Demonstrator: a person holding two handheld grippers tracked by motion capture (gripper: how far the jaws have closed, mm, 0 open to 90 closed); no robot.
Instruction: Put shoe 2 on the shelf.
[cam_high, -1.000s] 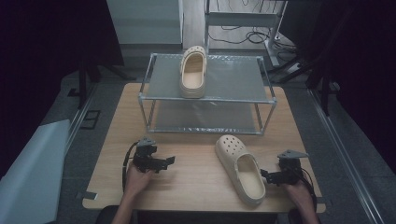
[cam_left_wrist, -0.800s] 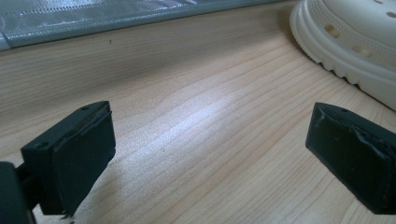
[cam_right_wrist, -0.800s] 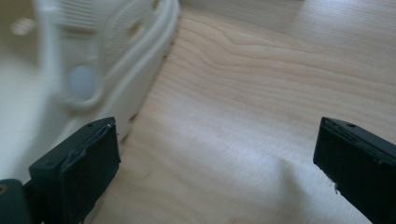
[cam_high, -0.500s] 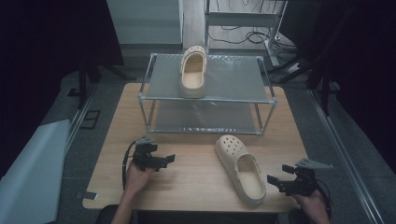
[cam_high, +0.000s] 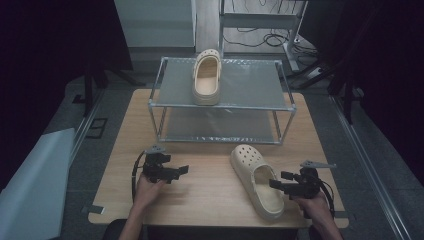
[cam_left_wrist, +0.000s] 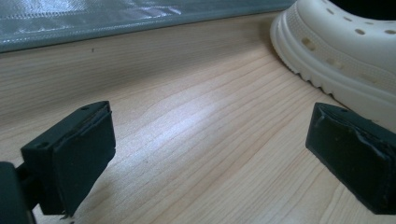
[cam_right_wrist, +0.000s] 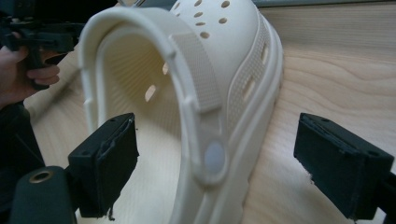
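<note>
No brand, label or writing can be read on anything here.

A cream clog (cam_high: 257, 181) lies on the wooden tabletop (cam_high: 210, 187) towards its near right corner, toe pointing to the far side and heel close to the near edge. The right gripper (cam_high: 280, 181) comes at it from the right edge, level with the heel. In the right gripper view the clog's side wall and heel strap rivet (cam_right_wrist: 214, 156) stand between the two fingers (cam_right_wrist: 105, 163): one finger sits inside the shoe's opening, the other outside over the wood. The fingers have just been closing, yet both pads remain apart from the wall, so the grip is not made.

The left gripper (cam_high: 181, 170) rests on the tabletop near the near left corner, pointing towards the clog and well apart from it. Its fingers (cam_left_wrist: 74, 156) stand wide open with bare wood between them; the clog's toe (cam_left_wrist: 345, 51) shows beyond the right one.

A second cream clog (cam_high: 206, 77) lies on the top shelf of a metal rack (cam_high: 222, 106) along the far edge.
</note>
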